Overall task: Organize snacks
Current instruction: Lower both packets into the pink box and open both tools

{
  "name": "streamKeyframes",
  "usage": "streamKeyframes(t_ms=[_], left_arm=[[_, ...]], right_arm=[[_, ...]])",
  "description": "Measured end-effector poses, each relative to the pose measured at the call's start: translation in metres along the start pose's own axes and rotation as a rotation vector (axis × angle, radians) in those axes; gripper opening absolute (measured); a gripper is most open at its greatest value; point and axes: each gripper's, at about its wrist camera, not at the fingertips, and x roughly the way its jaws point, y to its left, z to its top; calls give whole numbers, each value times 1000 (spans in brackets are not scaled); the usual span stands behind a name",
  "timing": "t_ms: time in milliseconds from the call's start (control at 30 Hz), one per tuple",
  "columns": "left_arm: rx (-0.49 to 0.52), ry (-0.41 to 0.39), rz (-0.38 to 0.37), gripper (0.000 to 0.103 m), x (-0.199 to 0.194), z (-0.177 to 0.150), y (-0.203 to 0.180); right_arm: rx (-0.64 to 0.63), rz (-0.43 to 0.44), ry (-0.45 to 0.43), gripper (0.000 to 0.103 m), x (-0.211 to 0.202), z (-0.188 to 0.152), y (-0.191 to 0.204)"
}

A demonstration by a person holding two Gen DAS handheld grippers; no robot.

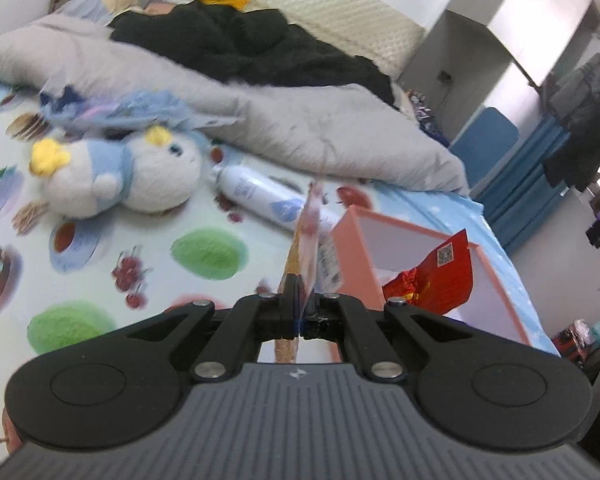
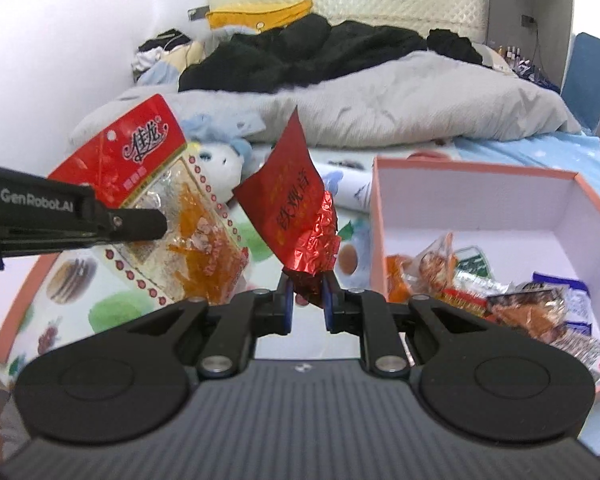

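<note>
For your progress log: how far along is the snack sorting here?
Done: several wrapped snacks already lie in the pink box. In hand: the left gripper holds a clear packet, the right gripper a red foil pouch. Left: both still need boxing.

Left hand-held gripper (image 1: 300, 304) clamping edge-on, apparently clear, snack bag (image 1: 310, 236).

A blue-and-white plush toy with yellow tufts (image 1: 124, 176) lies on the food-printed bed sheet (image 1: 148, 256) just beside a white spray bottle lying on its side (image 1: 256, 194), with a rumpled grey duvet (image 1: 260, 120) and a black heap of clothing (image 1: 236, 46) behind them.
</note>
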Motion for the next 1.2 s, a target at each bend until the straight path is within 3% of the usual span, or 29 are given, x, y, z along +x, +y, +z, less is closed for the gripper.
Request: streamKeyframes(t_ms=[333,567,767,1200], left_arm=[[60,-74,-54,0,-17,33,-51],[89,-77,-128,0,-11,43,-93],[106,-25,-186,0,18,39,-129],[185,203,-172,0,112,-13,-154]], right_arm=[[67,-43,-96,18,-35,41,-45],[86,-77,-139,18,-55,56,-77],[154,-103,-112,18,-52,52,-120],[268,-135,81,19,1,-9,-157]])
